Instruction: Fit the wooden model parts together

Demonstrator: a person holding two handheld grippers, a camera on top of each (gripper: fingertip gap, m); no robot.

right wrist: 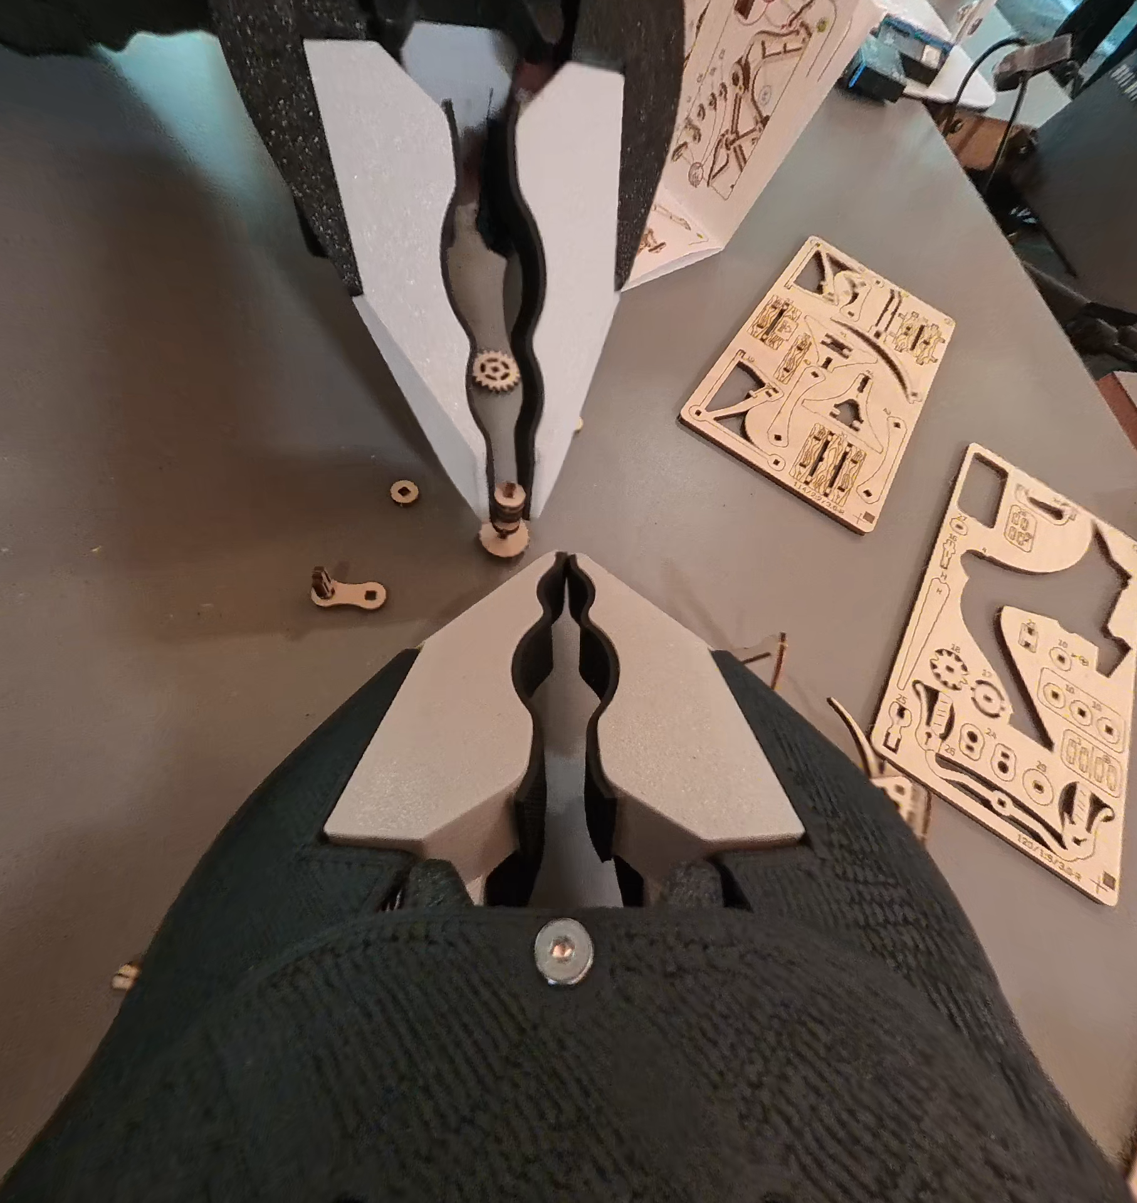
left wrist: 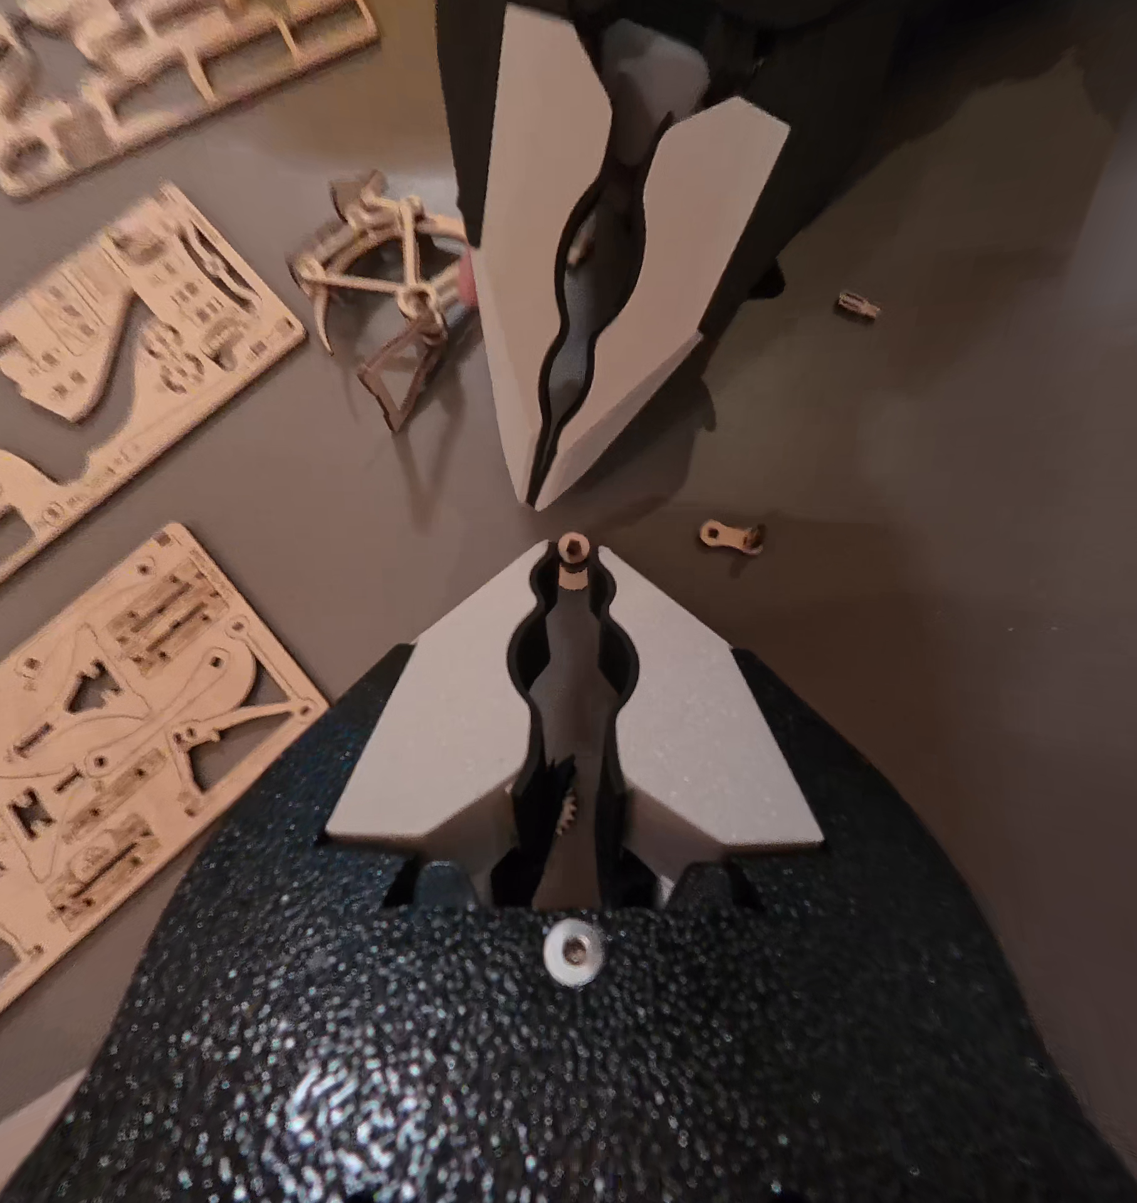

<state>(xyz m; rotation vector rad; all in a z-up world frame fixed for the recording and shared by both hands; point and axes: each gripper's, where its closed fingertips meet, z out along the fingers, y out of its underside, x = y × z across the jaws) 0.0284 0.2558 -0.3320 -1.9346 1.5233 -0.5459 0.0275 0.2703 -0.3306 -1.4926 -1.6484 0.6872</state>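
Note:
My left gripper [left wrist: 572, 548] is shut on a small wooden axle stack [left wrist: 572, 560] at its tips. In the right wrist view the left gripper [right wrist: 507, 504] holds this axle [right wrist: 505, 514] upright, with its toothed bottom disc on the grey table [right wrist: 162, 325]. A small wooden gear [right wrist: 495, 371] shows farther back in the gap between the left fingers. My right gripper [right wrist: 562, 557] is shut with nothing seen in it. Its tips [left wrist: 534, 504] sit just in front of the left gripper's tips, a small gap apart.
A crank link [left wrist: 732, 537] [right wrist: 348, 591] and a washer [right wrist: 402, 491] lie loose near the tips. A half-built model [left wrist: 390, 293] stands behind. Wooden part sheets [left wrist: 149, 748] [right wrist: 820, 384] [right wrist: 1022, 683] lie alongside. An instruction booklet [right wrist: 748, 97] stands at the back. My two grippers' fingertips are within a few centimetres of each other. Between my left fingertips and the washer [right wrist: 402, 491] there is roughly 4 cm.

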